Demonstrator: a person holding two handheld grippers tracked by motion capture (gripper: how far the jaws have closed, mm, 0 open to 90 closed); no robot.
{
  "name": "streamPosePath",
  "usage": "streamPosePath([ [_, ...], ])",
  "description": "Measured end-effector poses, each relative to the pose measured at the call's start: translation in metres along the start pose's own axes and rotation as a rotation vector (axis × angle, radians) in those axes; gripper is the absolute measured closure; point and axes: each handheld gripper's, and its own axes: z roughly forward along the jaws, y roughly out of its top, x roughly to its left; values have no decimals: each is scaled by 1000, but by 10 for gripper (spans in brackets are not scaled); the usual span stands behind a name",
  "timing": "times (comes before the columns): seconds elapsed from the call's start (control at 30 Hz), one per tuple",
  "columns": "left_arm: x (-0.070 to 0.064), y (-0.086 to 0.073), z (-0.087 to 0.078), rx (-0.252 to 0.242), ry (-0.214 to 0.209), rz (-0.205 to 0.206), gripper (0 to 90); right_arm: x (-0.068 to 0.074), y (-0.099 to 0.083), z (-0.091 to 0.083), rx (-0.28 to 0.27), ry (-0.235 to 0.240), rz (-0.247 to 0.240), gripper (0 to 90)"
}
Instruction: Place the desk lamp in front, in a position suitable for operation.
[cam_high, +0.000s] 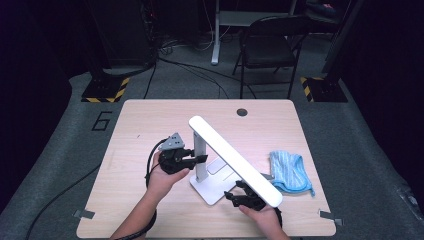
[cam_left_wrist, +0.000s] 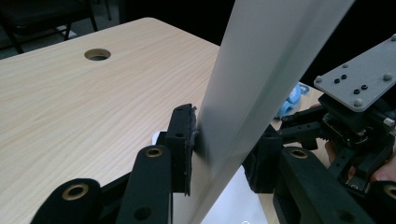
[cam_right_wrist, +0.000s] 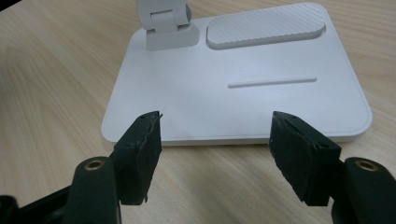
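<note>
Surface: pale wooden table (cam_high: 130, 130), dark studio floor behind.
Lamp (cam_high: 227, 155): stood centre-near; bar slanting far-left to near-right.
Left gripper (cam_high: 192, 161): clamped on upright post (cam_left_wrist: 243, 93).
Right gripper (cam_right_wrist: 217, 140): spread, base (cam_right_wrist: 233, 102) just ahead.
Cloth (cam_high: 289, 171): right, untouched.

High view above the table (cam_high: 150, 120) looking forward-down, both claw cameras close and low, all sharing the white lamp (cam_high: 235, 159)

left tongs (cam_high: 200, 159) grip the white lamp (cam_high: 220, 155) post; blue cloth (cam_high: 287, 171) lies beside it.
</note>
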Motion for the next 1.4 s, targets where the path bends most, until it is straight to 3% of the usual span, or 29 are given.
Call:
streamPosePath([
  [0.3, -3, 1, 0, 5, -19, 13, 662, 2, -2, 2, 21, 11, -7, 326],
  [0.33, -3, 0, 0, 4, -32, -5, 656, 2, -3, 3, 25, 11, -11, 320],
  [0.43, -1, 0, -2, 0, -42, -4, 650, 2, -4, 4, 34, 9, -13, 317],
  [0.67, -1, 0, -4, 4, -55, 3, 629, 5, -7, 6, 43, 11, 8, 313],
  [0.83, -1, 0, -3, -3, -50, 9, 599, 4, -7, 8, 42, 16, 0, 298],
  [0.97, 1, 1, -6, -8, -46, 3, 555, 2, -5, 11, 38, 1, 31, 276],
  [1.2, 8, 1, -11, -19, -43, -21, 521, -8, 5, 21, 53, 21, 10, 242],
  [1.4, 11, 2, -16, -30, -29, -15, 504, -9, 14, 32, 56, 9, 1, 220],
])
